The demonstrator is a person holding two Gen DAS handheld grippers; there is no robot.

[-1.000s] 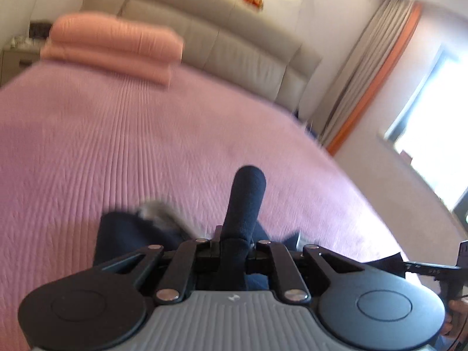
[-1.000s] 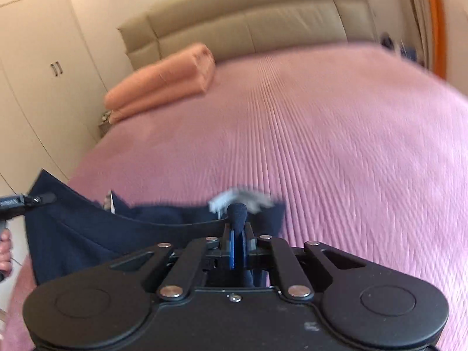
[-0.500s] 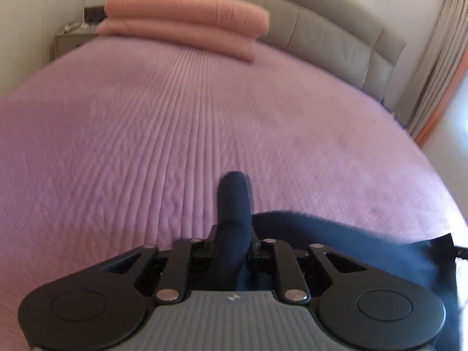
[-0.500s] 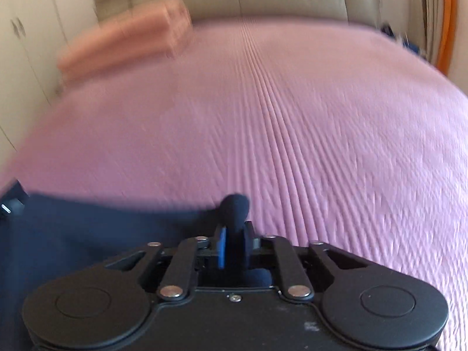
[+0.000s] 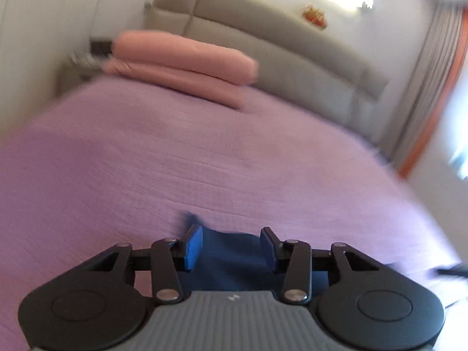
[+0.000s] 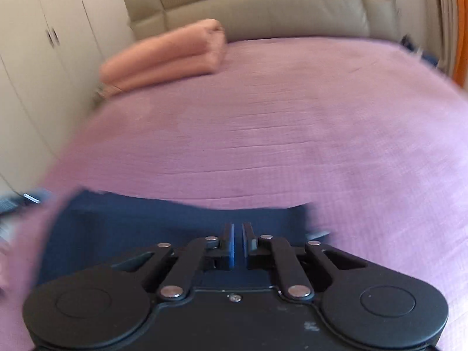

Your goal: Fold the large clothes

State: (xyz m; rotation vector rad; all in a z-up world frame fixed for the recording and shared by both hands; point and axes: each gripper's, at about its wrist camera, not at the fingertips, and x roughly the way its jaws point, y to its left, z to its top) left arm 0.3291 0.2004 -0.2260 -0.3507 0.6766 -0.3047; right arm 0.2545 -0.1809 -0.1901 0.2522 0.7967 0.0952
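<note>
A navy garment [image 5: 231, 257] lies on the purple bedspread [image 5: 204, 161], close under both grippers. My left gripper [image 5: 231, 242] hovers over the garment's far edge. Its jaws are opening and stand well apart; the cloth lies below them and the blue pads [image 5: 193, 247] do not press on it. In the right wrist view the garment [image 6: 175, 222] spreads out flat to the left. My right gripper [image 6: 237, 239] is closing above it, with only a thin slit left between its pads and no cloth pinched there.
A folded pink blanket [image 5: 181, 61] sits at the head of the bed against the beige headboard [image 5: 263, 29]. White wardrobe doors [image 6: 35, 58] line the left side. Grey and orange curtains [image 5: 424, 87] hang at the right. The bedspread [image 6: 292, 131] stretches bare ahead.
Both grippers had a tuft of navy cloth pinched and raised; now neither holds it. The left jaws have spread wide. The garment lies flat on the bed.
</note>
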